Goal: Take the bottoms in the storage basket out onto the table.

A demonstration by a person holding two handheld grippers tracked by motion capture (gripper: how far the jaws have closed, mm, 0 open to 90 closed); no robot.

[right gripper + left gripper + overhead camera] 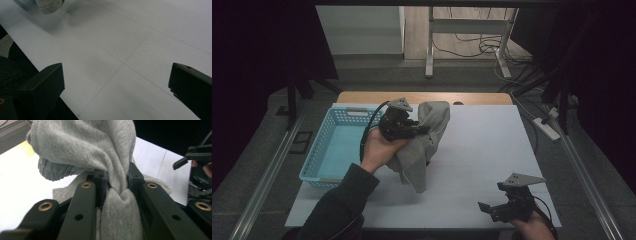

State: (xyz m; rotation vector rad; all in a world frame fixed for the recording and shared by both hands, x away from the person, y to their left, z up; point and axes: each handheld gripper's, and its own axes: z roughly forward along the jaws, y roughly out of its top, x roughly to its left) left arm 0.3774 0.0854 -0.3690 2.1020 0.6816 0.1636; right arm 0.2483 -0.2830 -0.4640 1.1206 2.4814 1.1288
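While the grey cloth (424,145) hung bunched above the white table (482,150), its upper part was pinched in the left gripper (419,129), and its loose lower end drooped to the tabletop just right of the blue basket (319,150). Seen from the left gripper view, the fabric (100,152) was squeezed into a narrow waist between the two black jaws, which were closed tight on it, with folds bulging above the pinch and more cloth trailing below toward the camera. The person's left hand (379,147) gripped that tool from below, a dark sleeve (337,205) running back to the near edge of the table.

Just beside the cloth on its left stood the basket, a slotted plastic tub set along the left edge of the table; the hand and gripper body lay partly over its right rim, between the basket and the hanging fabric. Nothing else lay on the white surface around the cloth.

Well apart, at the near right corner, the right gripper (494,210) sat low over the table with its jaws spread wide and nothing between them; the right gripper view showed only bare tabletop (130,50) in the gap, with the cloth's hem (48,5) blurred at the far upper left. Beyond the table were a metal frame's legs (429,45) and loose cables on the floor.
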